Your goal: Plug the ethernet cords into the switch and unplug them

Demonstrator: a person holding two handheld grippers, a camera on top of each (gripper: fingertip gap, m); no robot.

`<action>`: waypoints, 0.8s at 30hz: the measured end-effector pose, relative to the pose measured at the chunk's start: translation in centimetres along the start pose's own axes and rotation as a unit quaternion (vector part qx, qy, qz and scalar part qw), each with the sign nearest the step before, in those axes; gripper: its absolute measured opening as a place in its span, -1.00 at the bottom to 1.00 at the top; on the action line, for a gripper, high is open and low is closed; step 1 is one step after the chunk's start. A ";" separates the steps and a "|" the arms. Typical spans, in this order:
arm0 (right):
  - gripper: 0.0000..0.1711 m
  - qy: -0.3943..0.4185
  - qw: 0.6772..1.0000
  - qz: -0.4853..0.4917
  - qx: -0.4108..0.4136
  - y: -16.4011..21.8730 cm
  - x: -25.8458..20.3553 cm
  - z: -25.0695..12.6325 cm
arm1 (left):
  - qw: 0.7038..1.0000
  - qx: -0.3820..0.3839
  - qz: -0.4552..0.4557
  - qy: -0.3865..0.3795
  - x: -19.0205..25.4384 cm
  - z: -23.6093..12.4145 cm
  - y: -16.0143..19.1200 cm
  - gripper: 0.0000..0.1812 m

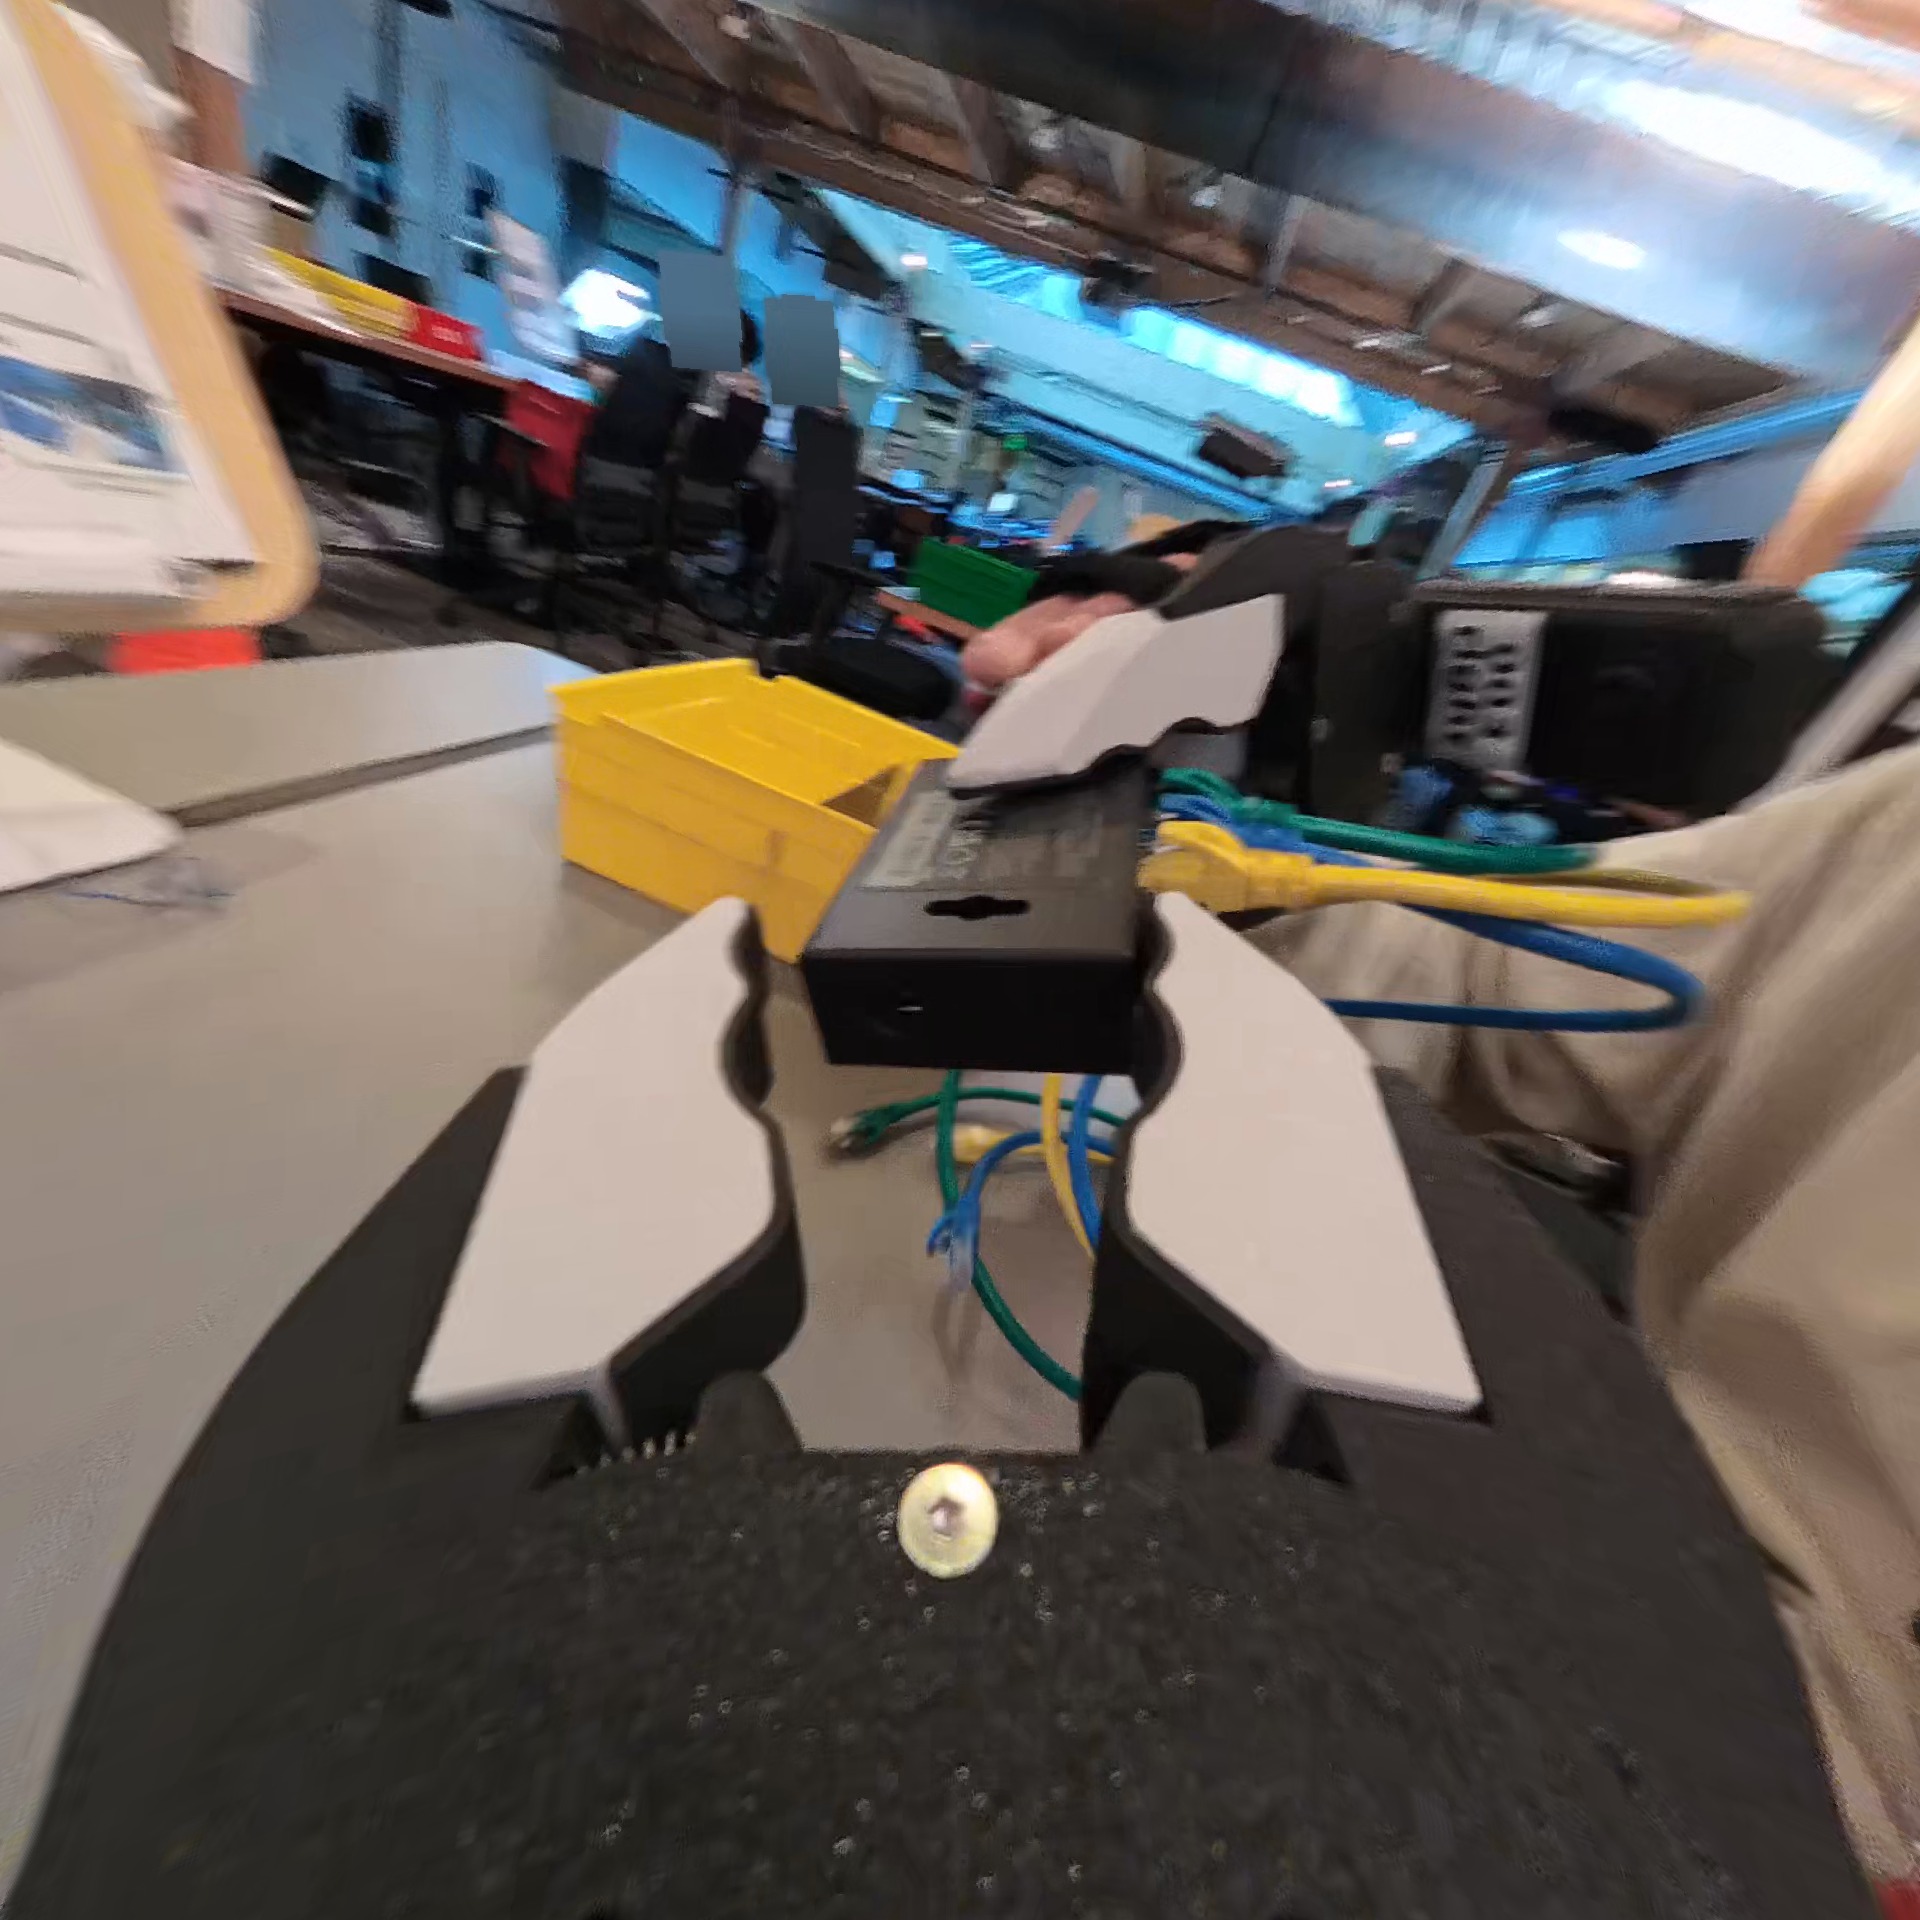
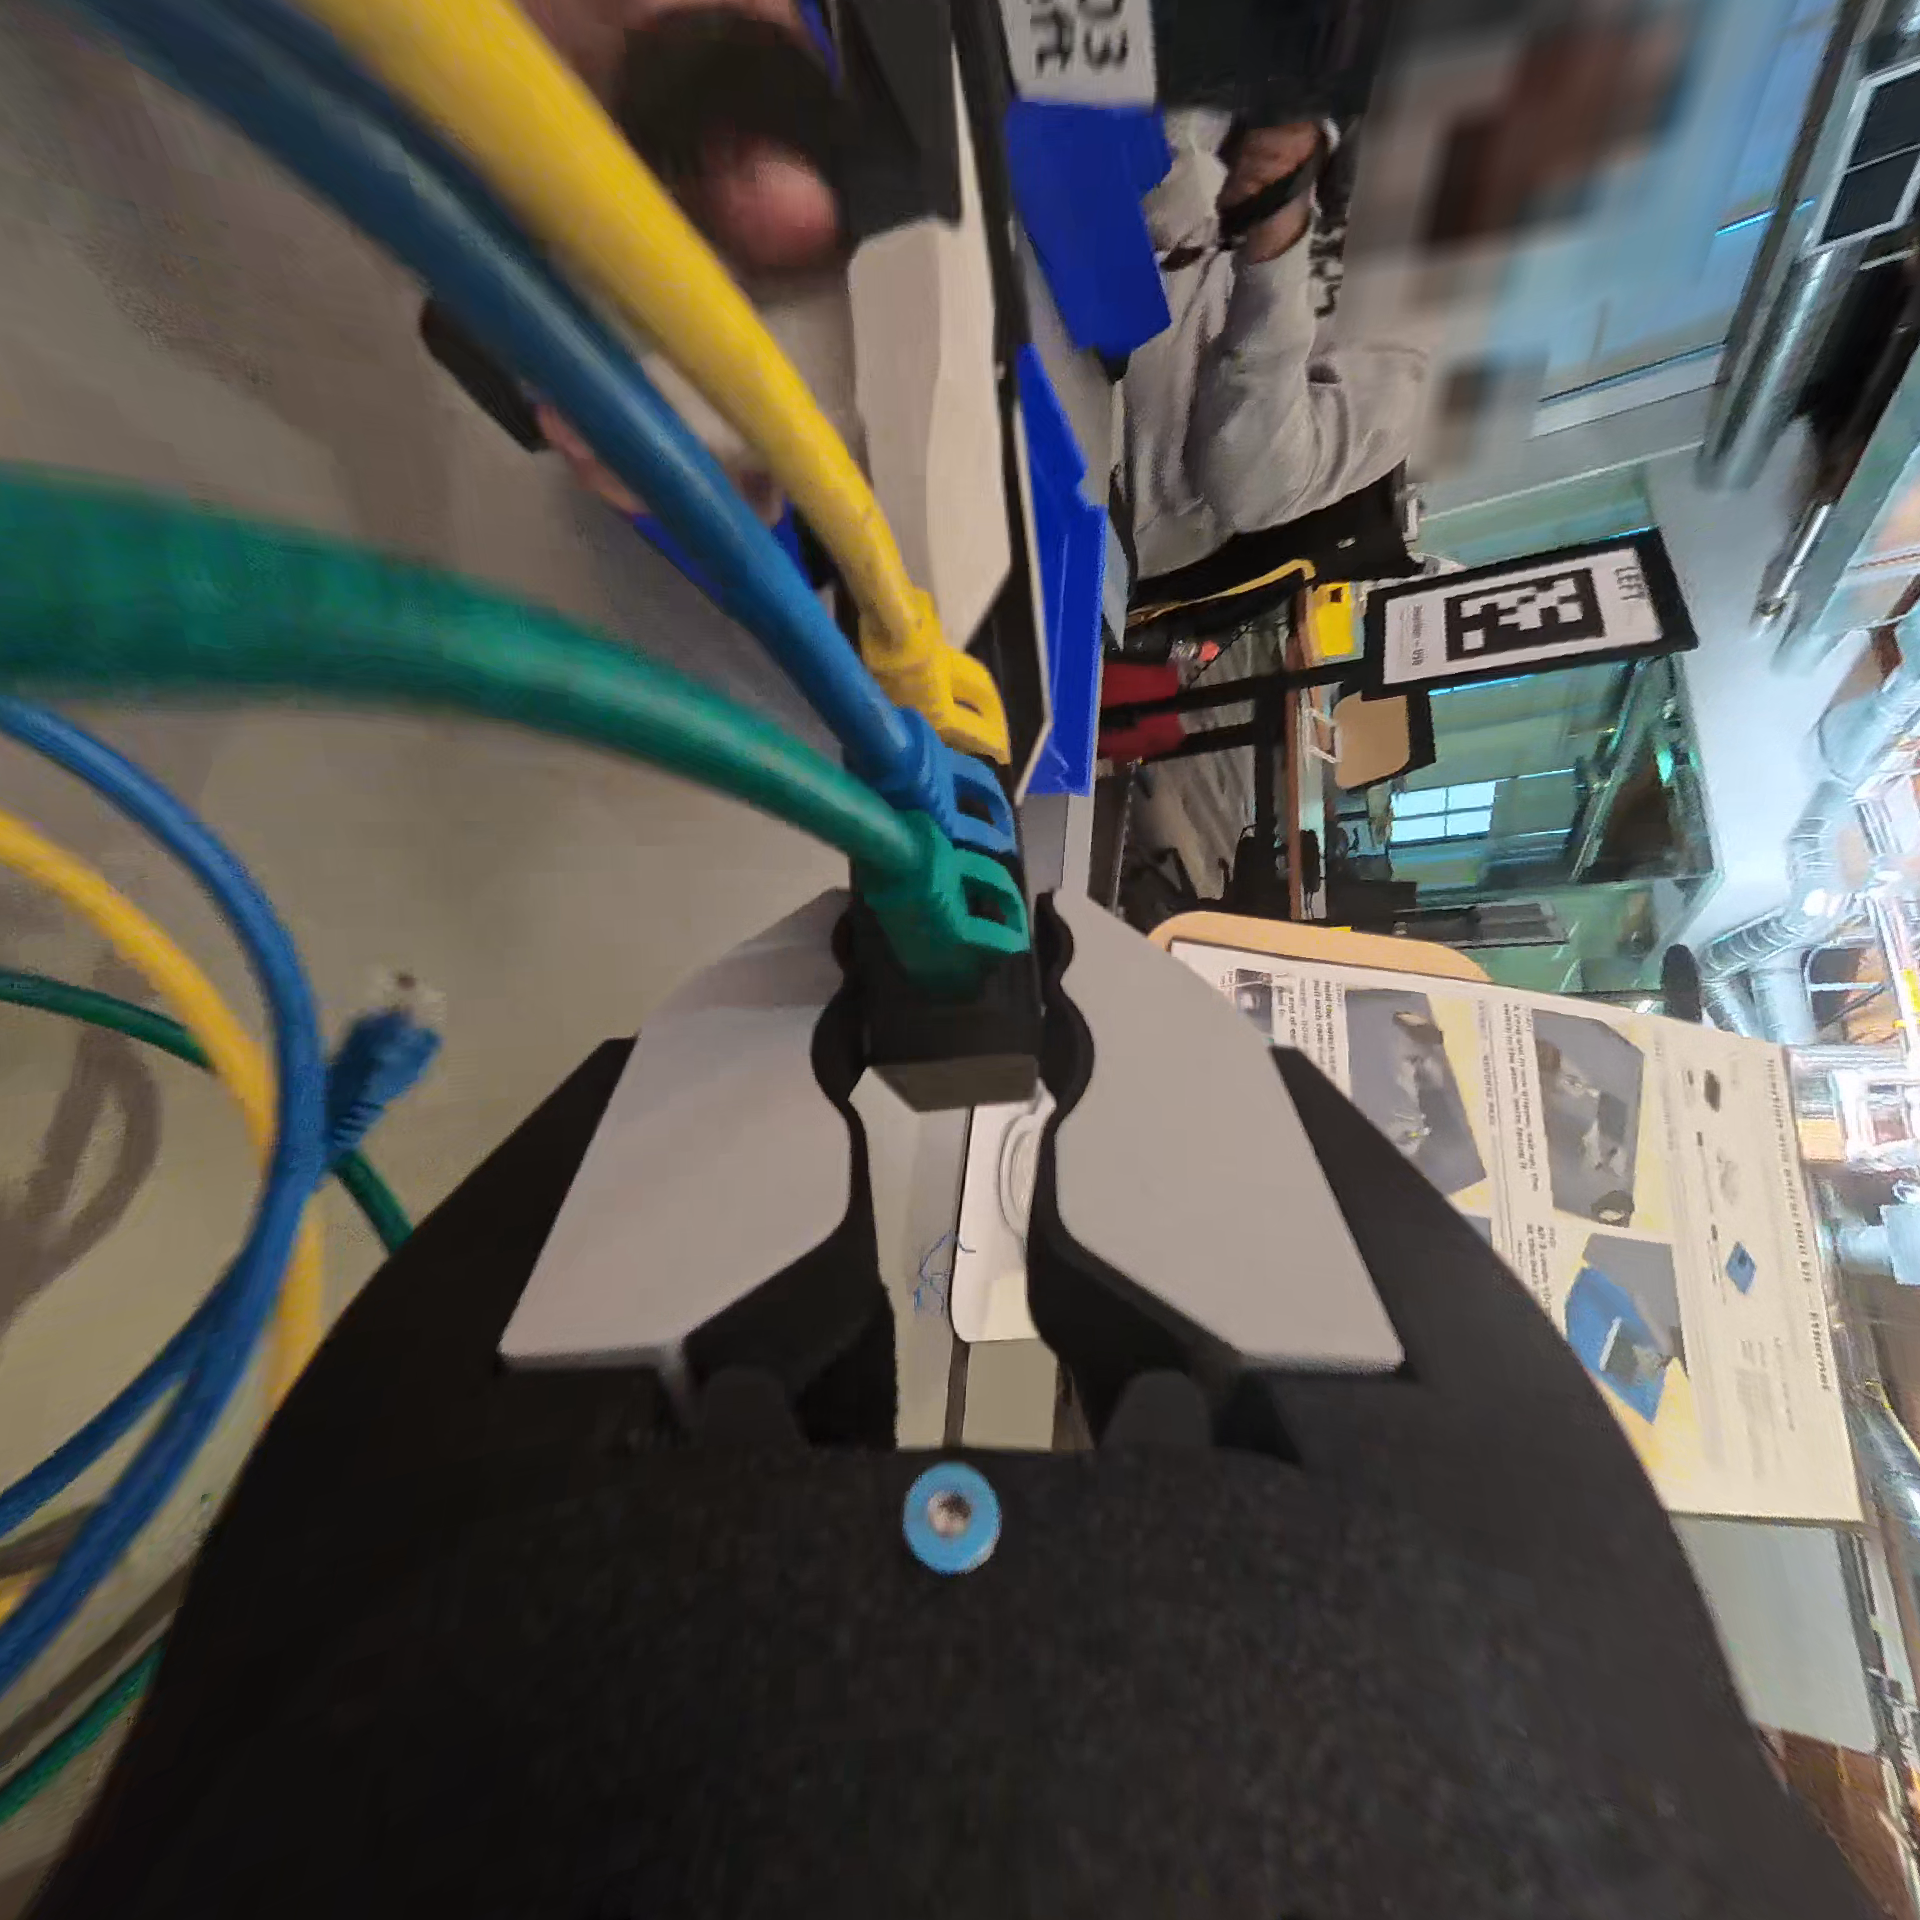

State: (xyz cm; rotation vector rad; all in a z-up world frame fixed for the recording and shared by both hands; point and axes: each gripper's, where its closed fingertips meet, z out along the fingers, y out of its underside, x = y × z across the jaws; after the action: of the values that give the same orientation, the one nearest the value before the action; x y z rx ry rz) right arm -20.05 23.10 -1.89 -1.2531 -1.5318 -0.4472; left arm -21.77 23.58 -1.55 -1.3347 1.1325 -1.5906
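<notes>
The switch [image 1: 971, 940], a black box, is held off the grey counter [image 1: 312, 987] with a gripper at each end. Nearest in the left wrist view, the left gripper [image 1: 951, 971] has its jaws spread around the near end of the box: the right one touches its side, while a narrow gap shows at the left one, so I cannot tell whether it truly clamps. Under the box, loose ends of green, yellow and blue cords lie tangled on the counter, a blue plug [image 1: 956, 1236] closest to the camera. From the switch's right side a yellow cord [image 1: 1455, 891], a blue cord [image 1: 1558, 966] and a green cord [image 1: 1382, 836] run off toward a person's beige clothing [image 1: 1766, 1143], which crowds that side. Just beside the box on the left sits a yellow bin [image 1: 717, 790]. At the far end the right gripper [image 1: 1122, 707] pinches the switch from above. In the right wrist view those jaws are pressed onto the end of the switch [image 2: 951, 1039], with the green plug [image 2: 951, 909] right at the fingertips, the blue plug [image 2: 961, 805] and yellow plug [image 2: 940, 691] seated in a row beyond it. The thick cords sweep across the left of this view and block much of the counter. To the right lies a printed sheet [image 2: 1558, 1226] on a wooden board, and farther back a blurred workshop.
</notes>
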 end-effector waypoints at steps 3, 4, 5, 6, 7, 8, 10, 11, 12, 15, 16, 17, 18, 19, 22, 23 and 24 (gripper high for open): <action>-0.65 0.009 1.000 0.009 0.017 -0.5 -0.5 -0.3 | 0.998 -0.016 -0.033 0.058 1.3 0.2 0.7 -0.33; -0.65 0.007 0.999 0.018 0.027 -0.7 -0.8 -0.3 | 0.996 -0.031 -0.043 0.067 1.5 0.2 1.0 -0.33; -0.64 0.003 0.999 0.029 0.042 -1.0 -1.1 -0.4 | 0.994 -0.044 -0.048 0.083 1.7 0.2 1.2 -0.33; -0.64 -0.004 0.996 0.041 0.073 -1.7 -1.3 -0.7 | 0.991 -0.052 -0.053 0.110 2.1 0.2 1.4 -0.33; -0.63 -0.016 0.992 0.057 0.113 -2.7 -1.6 -1.1 | 0.986 -0.056 -0.066 0.142 2.5 0.2 1.3 -0.33; -0.63 -0.031 0.986 0.074 0.145 -3.6 -1.8 -1.4 | 0.980 -0.056 -0.084 0.169 2.9 0.3 1.1 -0.33; -0.51 -0.058 0.977 0.099 0.178 -4.4 -1.8 -1.8 | 0.971 -0.062 -0.107 0.206 3.2 0.7 0.7 -0.33; -0.41 -0.066 0.975 0.110 0.179 -4.4 -1.6 -1.8 | 0.967 -0.063 -0.114 0.217 3.2 0.9 0.5 -0.33; -0.33 -0.071 0.975 0.115 0.177 -4.2 -1.3 -1.9 | 0.965 -0.060 -0.119 0.225 3.2 1.0 0.2 -0.33; -0.45 -0.040 0.988 0.062 0.137 -2.7 -0.6 -2.6 | 0.959 -0.029 -0.150 0.237 2.4 0.9 -0.9 -0.34; -0.48 -0.027 0.993 0.034 0.114 -2.0 -0.6 -2.6 | 0.958 -0.019 -0.160 0.239 2.1 0.9 -1.1 -0.34; -0.48 -0.017 0.995 0.014 0.093 -1.5 -0.7 -2.5 | 0.955 -0.011 -0.169 0.242 1.9 1.0 -1.1 -0.34; -0.48 -0.008 0.997 -0.002 0.077 -1.2 -0.8 -2.1 | 0.952 -0.003 -0.178 0.250 2.0 1.1 -1.2 -0.34; -0.48 0.006 0.998 -0.018 0.060 -0.9 -0.9 -1.6 | 0.948 0.003 -0.189 0.258 2.1 1.4 -1.1 -0.34; -0.45 0.037 0.998 -0.045 0.024 -0.2 -1.5 -0.1 | 0.943 0.043 -0.211 0.256 1.4 1.7 -1.5 -0.33; -0.50 0.057 0.998 -0.039 0.016 0.1 -1.2 -0.1 | 0.943 0.047 -0.210 0.253 1.2 1.5 -1.5 -0.33; -0.57 0.077 0.997 -0.027 0.018 0.3 -0.7 -0.2 | 0.945 0.055 -0.204 0.251 1.2 1.3 -1.6 -0.33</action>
State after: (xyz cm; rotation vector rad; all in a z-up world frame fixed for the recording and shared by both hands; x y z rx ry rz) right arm -19.80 22.67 -2.53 -1.1257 -1.4397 -0.5365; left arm -20.69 22.72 0.41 -1.1710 1.0718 -2.3600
